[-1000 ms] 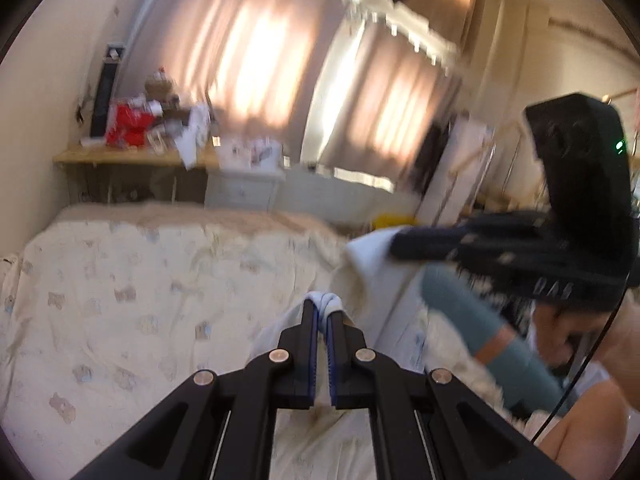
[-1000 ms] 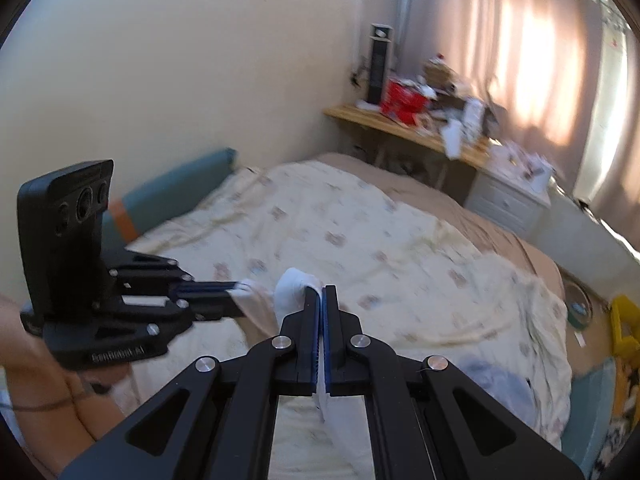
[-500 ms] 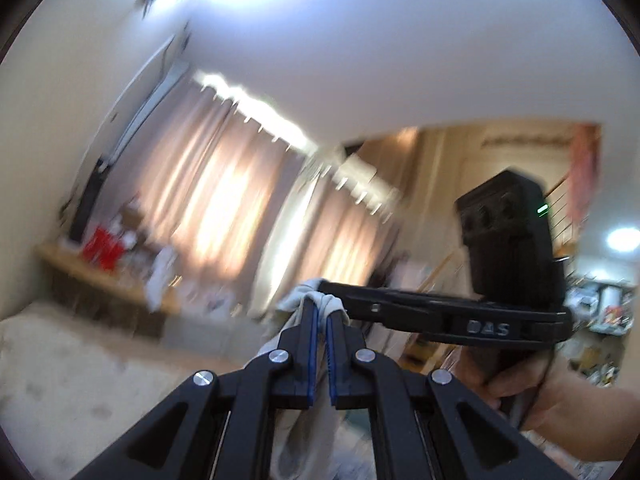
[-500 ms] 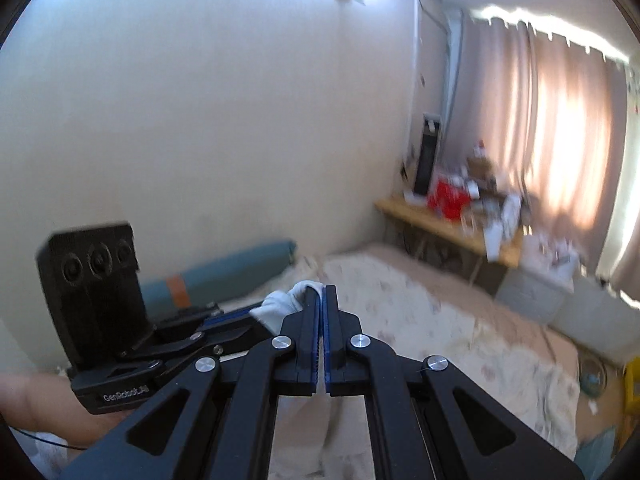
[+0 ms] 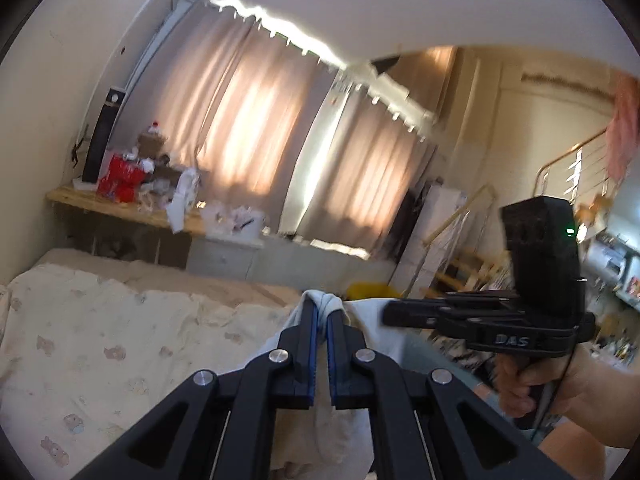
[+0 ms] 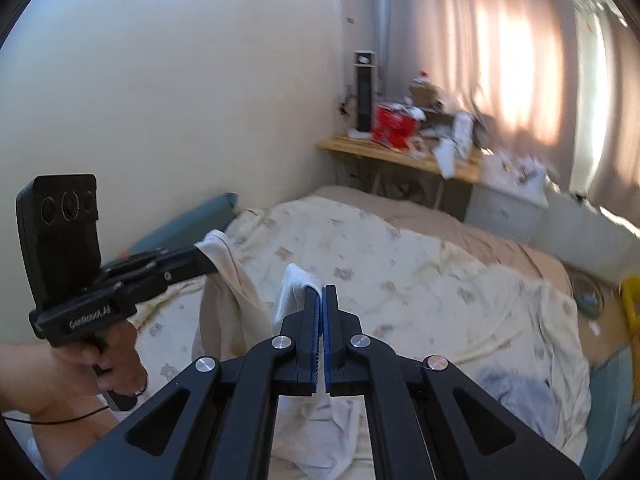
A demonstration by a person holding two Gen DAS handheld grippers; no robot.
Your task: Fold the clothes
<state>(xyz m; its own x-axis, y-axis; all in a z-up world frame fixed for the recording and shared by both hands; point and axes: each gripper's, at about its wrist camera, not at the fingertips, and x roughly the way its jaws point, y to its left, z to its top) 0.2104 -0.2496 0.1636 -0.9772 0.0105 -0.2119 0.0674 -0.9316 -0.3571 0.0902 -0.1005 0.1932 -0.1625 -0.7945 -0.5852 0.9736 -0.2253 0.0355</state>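
Left gripper (image 5: 320,312) is pinching a bunched edge of the white garment (image 5: 368,320), jaws squeezed nearly together on the cloth. Right gripper (image 6: 321,292) is doing the same, jaws closed tight on another bunch of the garment (image 6: 294,280). Each gripper is showing in the other's view too, holding a corner of the fabric up at about the same height. Garment is hanging in the air between the two grippers, its lower part draping down toward the bed (image 6: 400,272) and pooling in front.

Looks light, soft, limp; it is sagging and creasing freely, so it will swing and bunch if moved fast. Thin cloth could slip from a shallow pinch. Best hold, by my judgement: seam or corner edges, well apart, keeping the top edge taut.

Beyond: patterned bedspread, cluttered wooden desk (image 6: 400,152), curtains (image 5: 248,120).
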